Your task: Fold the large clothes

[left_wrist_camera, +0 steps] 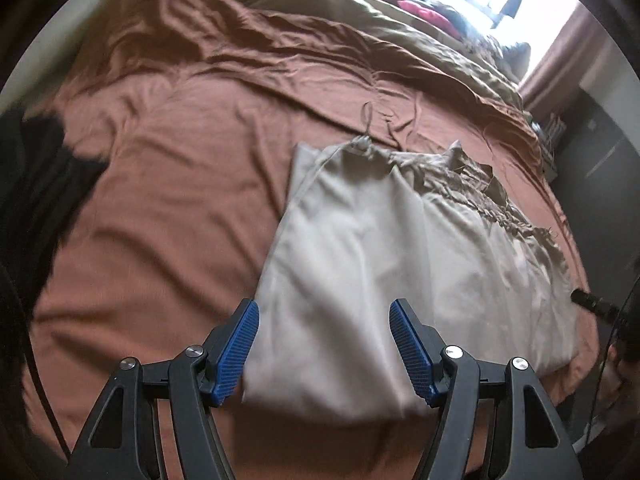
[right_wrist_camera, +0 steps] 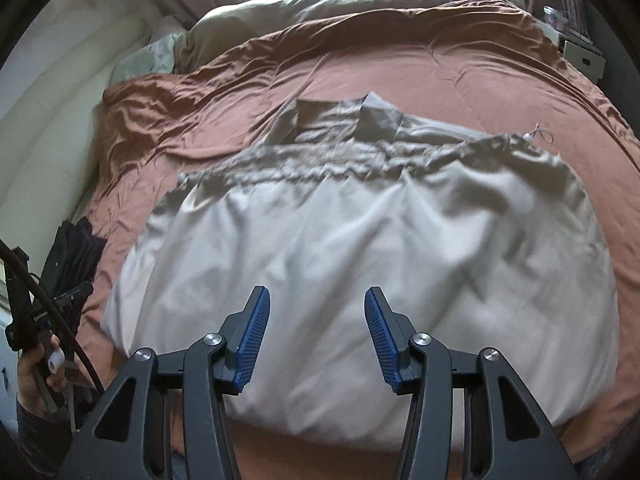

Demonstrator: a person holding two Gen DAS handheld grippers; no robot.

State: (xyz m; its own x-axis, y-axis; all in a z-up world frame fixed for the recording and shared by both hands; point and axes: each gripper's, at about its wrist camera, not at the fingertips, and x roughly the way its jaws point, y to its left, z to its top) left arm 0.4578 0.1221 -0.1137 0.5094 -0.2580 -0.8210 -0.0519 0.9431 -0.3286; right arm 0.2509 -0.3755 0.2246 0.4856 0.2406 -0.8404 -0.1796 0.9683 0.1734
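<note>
Folded beige dress [right_wrist_camera: 360, 248] flat on brown bedsheet [left_wrist_camera: 168, 168]. Left tongs [left_wrist_camera: 324, 348] and right tongs [right_wrist_camera: 316, 340] above it, both apart, holding nothing. Dark clothes [left_wrist_camera: 36, 184] at bed edge.

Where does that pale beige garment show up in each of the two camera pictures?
Left wrist view: the beige garment lies right of centre, running down between the open left gripper.
Right wrist view: it fills the middle, above the open right gripper.
Shared landmark: the rust-brown bedspread under it.
</note>
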